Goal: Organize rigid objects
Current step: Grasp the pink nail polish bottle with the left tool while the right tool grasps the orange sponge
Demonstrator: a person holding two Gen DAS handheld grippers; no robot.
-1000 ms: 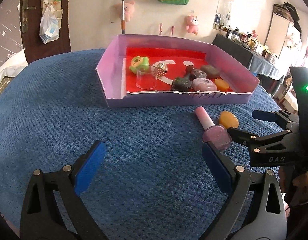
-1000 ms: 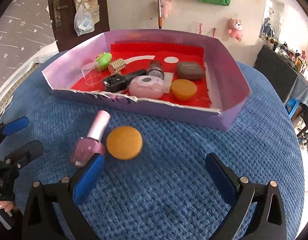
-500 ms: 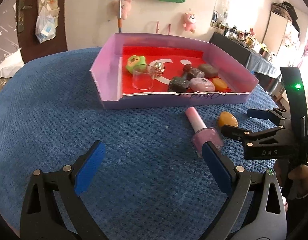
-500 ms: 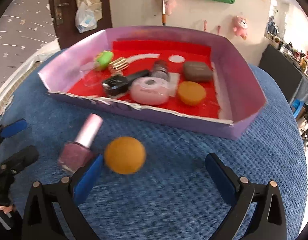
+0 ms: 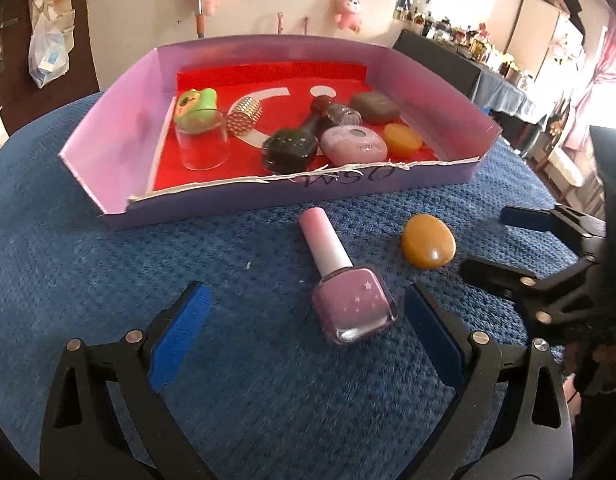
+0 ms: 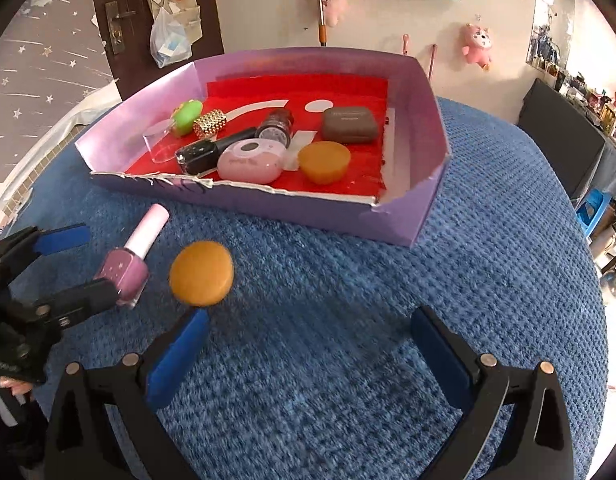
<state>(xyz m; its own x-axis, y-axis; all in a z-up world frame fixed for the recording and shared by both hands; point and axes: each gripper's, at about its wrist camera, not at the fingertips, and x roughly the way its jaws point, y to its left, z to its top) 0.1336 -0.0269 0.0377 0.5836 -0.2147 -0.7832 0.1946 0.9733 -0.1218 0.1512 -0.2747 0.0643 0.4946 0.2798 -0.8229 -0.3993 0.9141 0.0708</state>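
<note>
A pink nail polish bottle (image 5: 346,286) lies on the blue cloth, cap toward the tray; it also shows in the right wrist view (image 6: 131,258). An orange round piece (image 5: 428,246) lies to its right and shows in the right wrist view (image 6: 201,278) too. My left gripper (image 5: 308,336) is open, and the bottle's base sits just inside its right finger. My right gripper (image 6: 308,356) is open and empty, with the orange piece just beyond its left finger. The purple tray (image 5: 119,128) with a red floor holds several small objects.
In the tray are a clear cup (image 5: 201,144), a green toy (image 5: 195,106), a gold roller (image 5: 245,120), a dark bottle (image 5: 291,148), a pink case (image 5: 354,144) and an orange piece (image 5: 402,140). The blue cloth (image 6: 488,260) covers the round table. A wall stands behind.
My left gripper has moved forward and right, so the pink bottle now lies between its fingers. My right gripper has drawn nearer the orange piece. Both stay open.
</note>
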